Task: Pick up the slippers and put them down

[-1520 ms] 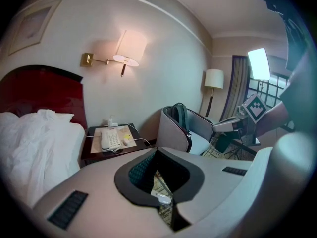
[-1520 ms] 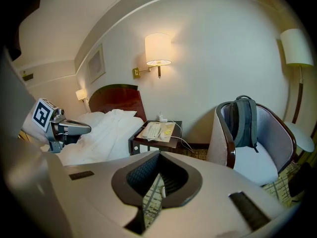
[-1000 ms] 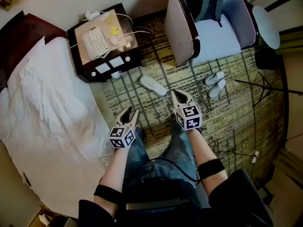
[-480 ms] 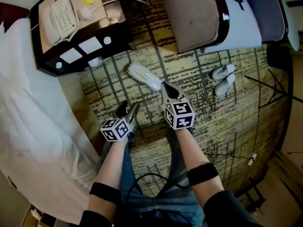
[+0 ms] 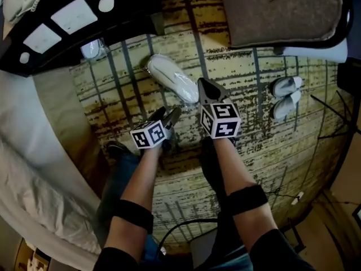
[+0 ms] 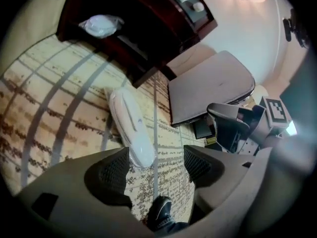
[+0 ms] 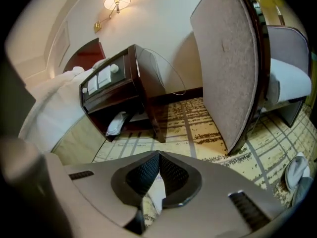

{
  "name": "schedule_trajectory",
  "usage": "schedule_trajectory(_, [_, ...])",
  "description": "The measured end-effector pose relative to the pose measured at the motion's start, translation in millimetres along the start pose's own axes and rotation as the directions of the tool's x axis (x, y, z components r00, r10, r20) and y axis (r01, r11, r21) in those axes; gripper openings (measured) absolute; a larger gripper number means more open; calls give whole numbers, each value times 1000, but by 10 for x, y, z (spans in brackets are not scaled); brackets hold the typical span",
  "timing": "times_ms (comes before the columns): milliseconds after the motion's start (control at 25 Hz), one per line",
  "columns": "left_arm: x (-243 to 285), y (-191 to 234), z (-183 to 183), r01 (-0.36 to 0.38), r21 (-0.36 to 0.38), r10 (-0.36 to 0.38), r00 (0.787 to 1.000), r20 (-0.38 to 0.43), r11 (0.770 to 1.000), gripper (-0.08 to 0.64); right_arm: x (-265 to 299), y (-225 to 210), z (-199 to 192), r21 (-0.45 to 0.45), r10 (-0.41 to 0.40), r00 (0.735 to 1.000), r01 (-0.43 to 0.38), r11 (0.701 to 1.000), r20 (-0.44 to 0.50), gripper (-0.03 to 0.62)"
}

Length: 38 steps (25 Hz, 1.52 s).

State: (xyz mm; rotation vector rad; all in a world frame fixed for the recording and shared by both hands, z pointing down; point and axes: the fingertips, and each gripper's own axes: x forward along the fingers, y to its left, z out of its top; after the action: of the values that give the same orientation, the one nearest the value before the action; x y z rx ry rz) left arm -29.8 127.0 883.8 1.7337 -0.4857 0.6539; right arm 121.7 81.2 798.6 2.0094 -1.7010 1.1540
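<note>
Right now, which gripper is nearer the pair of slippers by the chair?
Right. The right gripper is left of the pair of slippers; the left gripper is farther left.

Looks like a hotel bedroom. Ahead and to the left of the right gripper [image 7: 159, 157]: a bed made up in plain white linen [image 7: 49, 108], hard beside a dark wooden bedside cabinet [image 7: 119, 90] with white switches set into it. Above that, on the cream wall, a lit wall lamp with a pale shade [image 7: 117, 2]. To this gripper's right, a beige upholstered armchair in a dark wood frame [image 7: 228, 63]. Underfoot throughout, beige carpet with a brown grid pattern [image 7: 193, 118]. Just ahead of the left gripper [image 6: 156, 157], a flat pack of white slippers sealed in clear plastic [image 6: 130, 128]; farther off to the right gripper's right, a loose pair of thin white slippers [image 5: 286, 95].
</note>
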Motion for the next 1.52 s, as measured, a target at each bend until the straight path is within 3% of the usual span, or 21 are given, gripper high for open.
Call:
schedule_trajectory(200, [591,422,-234,-29,-129,29,1000,-2,991,337,481,-227,-388,1,-5,1000,5,1000,-14,2])
schedule_trajectory(480, [1161,738,-339,-78,-206,72,997,-34,975,362,792,-547,-671,9,-24,1000,25,1000,-20,2])
schedule_trajectory(800, [1377,787,-316,-87,-211,77,995,-57,974,362,848,-737,-893,36,-43,998,44,998,-40,2])
schedule_trajectory(1040, [1408,823,-321,-145,-224,130,988,-83,964,349,880,-762,-964,33,-44,997,46,998,-55,2])
schedule_trajectory(1200, [1392,900,-334,-186,-200,168,980,-105,962,229,895,-784,-1010,38,-54,996,57,998,-68,2])
schedule_trajectory(1520, [1430,810,-222,-88,-169,77,995,-67,982,132,864,-830,-1106,40,-69,993,73,997,-91,2])
